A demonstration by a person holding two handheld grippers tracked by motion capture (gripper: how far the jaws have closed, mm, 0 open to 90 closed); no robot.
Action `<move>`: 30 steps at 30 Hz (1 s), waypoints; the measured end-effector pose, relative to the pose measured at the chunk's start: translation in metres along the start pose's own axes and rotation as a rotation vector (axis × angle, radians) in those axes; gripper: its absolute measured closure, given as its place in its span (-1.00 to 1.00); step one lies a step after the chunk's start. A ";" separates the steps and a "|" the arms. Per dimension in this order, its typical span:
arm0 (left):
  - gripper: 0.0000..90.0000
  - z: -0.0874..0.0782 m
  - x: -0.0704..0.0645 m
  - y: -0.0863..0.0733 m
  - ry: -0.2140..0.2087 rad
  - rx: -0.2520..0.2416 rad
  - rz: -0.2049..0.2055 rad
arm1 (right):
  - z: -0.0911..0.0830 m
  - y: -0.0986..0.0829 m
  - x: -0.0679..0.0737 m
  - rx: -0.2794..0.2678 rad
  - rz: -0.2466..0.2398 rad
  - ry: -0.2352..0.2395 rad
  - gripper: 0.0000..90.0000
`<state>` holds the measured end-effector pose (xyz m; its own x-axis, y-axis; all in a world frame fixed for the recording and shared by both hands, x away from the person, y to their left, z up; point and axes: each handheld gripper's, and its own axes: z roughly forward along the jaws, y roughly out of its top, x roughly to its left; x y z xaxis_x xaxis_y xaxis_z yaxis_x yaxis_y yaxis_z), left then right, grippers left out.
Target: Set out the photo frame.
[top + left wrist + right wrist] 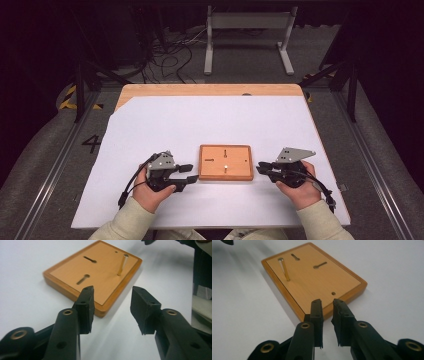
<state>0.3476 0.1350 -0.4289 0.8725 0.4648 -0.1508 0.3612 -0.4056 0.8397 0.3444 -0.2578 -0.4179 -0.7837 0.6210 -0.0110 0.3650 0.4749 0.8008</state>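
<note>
A wooden board (225, 162) lies flat on the white sheet (200, 125) covering the bench, between both grippers — a brass pin (122, 265) stands upright in it. The left gripper (189, 173) sits just beside its left edge, jaws spread and empty. The right gripper (261, 168) sits by the right edge — jaws narrowly parted, holding nothing.

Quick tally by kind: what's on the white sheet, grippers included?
Wooden board: 1
Brass peg standing upright in the board: 1
Handheld grippers: 2, the left gripper with jaws apart, the right gripper with jaws nearly closed on nothing
Total: 4
</note>
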 end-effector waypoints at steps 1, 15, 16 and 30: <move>0.16 -0.002 0.002 0.000 0.005 -0.007 -0.004 | 0.000 0.001 0.001 -0.006 -0.005 0.003 0.69; -0.10 -0.007 0.015 -0.004 0.032 0.008 -0.023 | 0.019 0.017 0.016 -0.049 -0.047 0.100 0.43; -0.10 -0.006 0.015 -0.004 0.037 0.009 -0.026 | 0.021 0.019 0.017 -0.049 -0.049 0.109 0.43; -0.13 -0.007 0.018 -0.010 0.100 -0.021 -0.028 | 0.065 0.032 0.031 -0.025 -0.107 0.187 0.46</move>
<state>0.3575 0.1525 -0.4362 0.8244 0.5526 -0.1225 0.3773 -0.3752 0.8467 0.3640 -0.1826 -0.4321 -0.8976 0.4406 0.0124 0.2640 0.5148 0.8156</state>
